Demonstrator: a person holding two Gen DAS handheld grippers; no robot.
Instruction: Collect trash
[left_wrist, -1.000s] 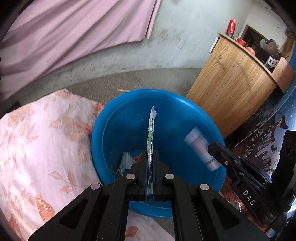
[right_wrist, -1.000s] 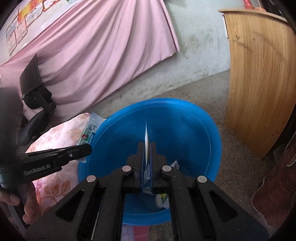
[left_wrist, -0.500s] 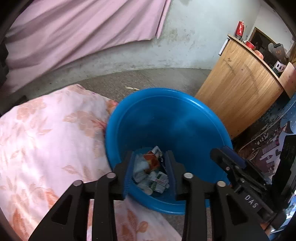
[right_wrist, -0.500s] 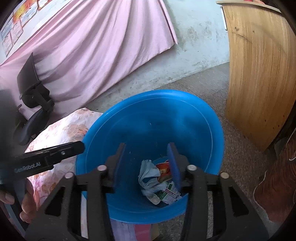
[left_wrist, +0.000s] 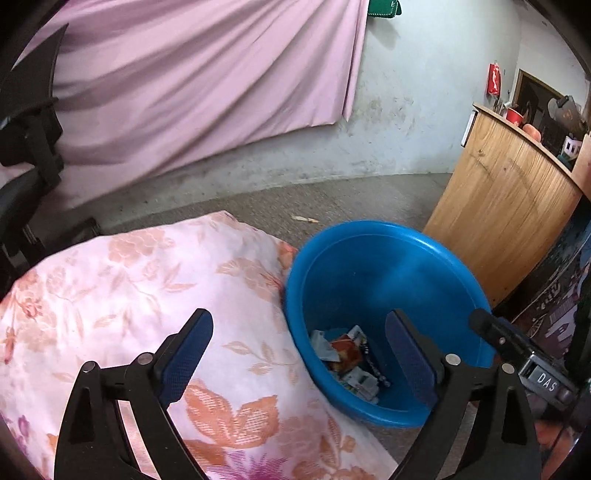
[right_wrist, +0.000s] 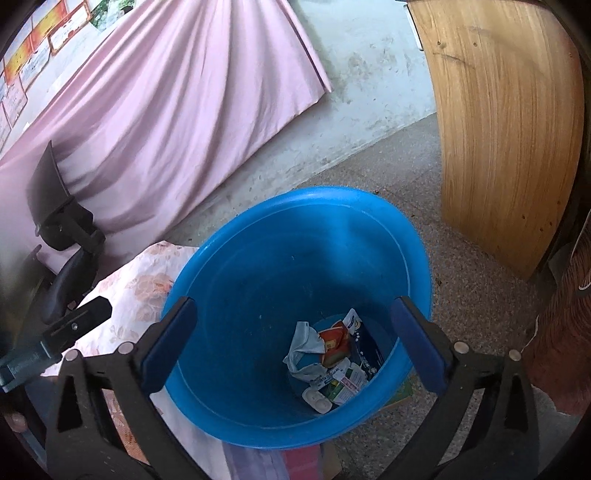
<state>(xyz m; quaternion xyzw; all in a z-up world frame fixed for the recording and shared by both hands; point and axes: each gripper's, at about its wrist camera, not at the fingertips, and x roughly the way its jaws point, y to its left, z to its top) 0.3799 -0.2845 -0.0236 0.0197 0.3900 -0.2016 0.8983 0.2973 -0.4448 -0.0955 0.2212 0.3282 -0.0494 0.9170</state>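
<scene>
Inside blue tub (right_wrist: 236, 258), crumpled wrappers (right_wrist: 332, 354) overlap, labels unreadable.

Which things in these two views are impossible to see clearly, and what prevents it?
- Print on the wrappers in the blue tub: too small in both views.
- Flat items under the tub, right wrist view: covered by the tub, cut off by the frame edge.
- Things on the wooden counter, left wrist view: small, distorted at the fisheye edge.
- Wall papers, right wrist view: blurred, cut off.
</scene>
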